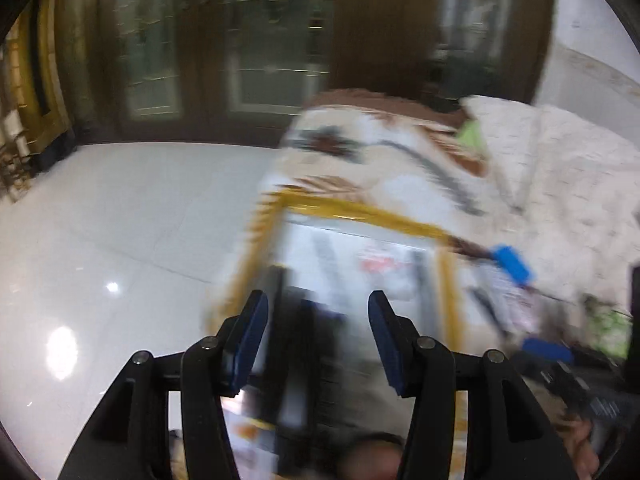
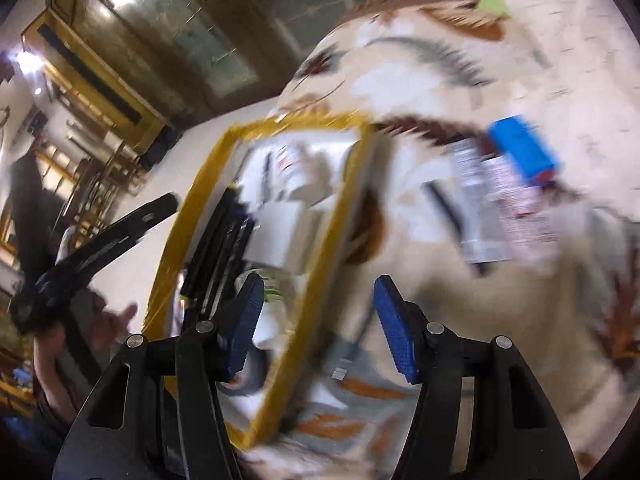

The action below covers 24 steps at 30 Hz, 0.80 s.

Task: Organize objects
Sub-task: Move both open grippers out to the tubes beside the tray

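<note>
Both grippers are hanging with jaws apart and empty: the left gripper [image 1: 314,340] and right gripper [image 2: 318,324] over a yellow-rimmed box [image 2: 352,184] sitting on a patterned bed [image 2: 420,80], a blue-capped item [image 2: 520,148], seemingly a packet, lying just beyond.

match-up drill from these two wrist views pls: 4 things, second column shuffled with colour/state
Things:
1. box rim
2. small block on the bedspread
3. right tongs
4. floor

Colour or state:
A. blue
B. glossy white, reflecting lights
C. yellow
D. open, nothing between the pads

Pairs: 1-C, 2-A, 3-D, 4-B
</note>
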Each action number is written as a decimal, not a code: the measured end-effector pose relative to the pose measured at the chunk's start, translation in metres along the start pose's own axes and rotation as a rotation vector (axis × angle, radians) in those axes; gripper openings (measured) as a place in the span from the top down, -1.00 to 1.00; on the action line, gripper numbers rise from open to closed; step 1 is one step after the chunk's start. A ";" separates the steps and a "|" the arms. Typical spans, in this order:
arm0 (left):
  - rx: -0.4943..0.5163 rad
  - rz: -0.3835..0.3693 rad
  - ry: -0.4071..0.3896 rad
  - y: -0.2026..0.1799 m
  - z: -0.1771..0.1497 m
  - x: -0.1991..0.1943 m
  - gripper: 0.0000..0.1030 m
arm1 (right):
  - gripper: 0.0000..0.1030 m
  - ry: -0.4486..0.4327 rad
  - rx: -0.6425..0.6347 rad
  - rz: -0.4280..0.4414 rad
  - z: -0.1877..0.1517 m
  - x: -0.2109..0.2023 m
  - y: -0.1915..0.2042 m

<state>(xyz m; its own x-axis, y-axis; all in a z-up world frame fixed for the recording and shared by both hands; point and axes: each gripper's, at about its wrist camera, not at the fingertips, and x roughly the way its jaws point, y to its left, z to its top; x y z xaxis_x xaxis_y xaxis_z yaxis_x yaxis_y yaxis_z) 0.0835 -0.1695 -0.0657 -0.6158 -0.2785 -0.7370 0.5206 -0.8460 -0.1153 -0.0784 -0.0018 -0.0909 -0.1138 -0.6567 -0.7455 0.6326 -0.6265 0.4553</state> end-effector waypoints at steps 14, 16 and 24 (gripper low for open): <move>0.154 -0.191 0.175 -0.105 -0.041 0.039 -0.16 | -0.13 -0.001 0.046 -0.186 0.001 -0.032 -0.091; 0.122 -0.228 0.174 -0.100 -0.042 0.040 -0.16 | -0.02 0.002 0.058 -0.189 0.003 -0.024 -0.094; 0.140 -0.312 0.219 -0.114 -0.050 0.041 -0.12 | 0.17 0.010 0.110 -0.171 0.013 -0.005 -0.106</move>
<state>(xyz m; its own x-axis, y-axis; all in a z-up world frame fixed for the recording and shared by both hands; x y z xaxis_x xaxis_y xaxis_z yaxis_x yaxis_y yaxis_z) 0.0292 -0.0618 -0.1161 -0.5830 0.0918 -0.8073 0.2338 -0.9326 -0.2749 -0.1549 0.0625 -0.1290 -0.2046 -0.5328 -0.8211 0.5175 -0.7709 0.3713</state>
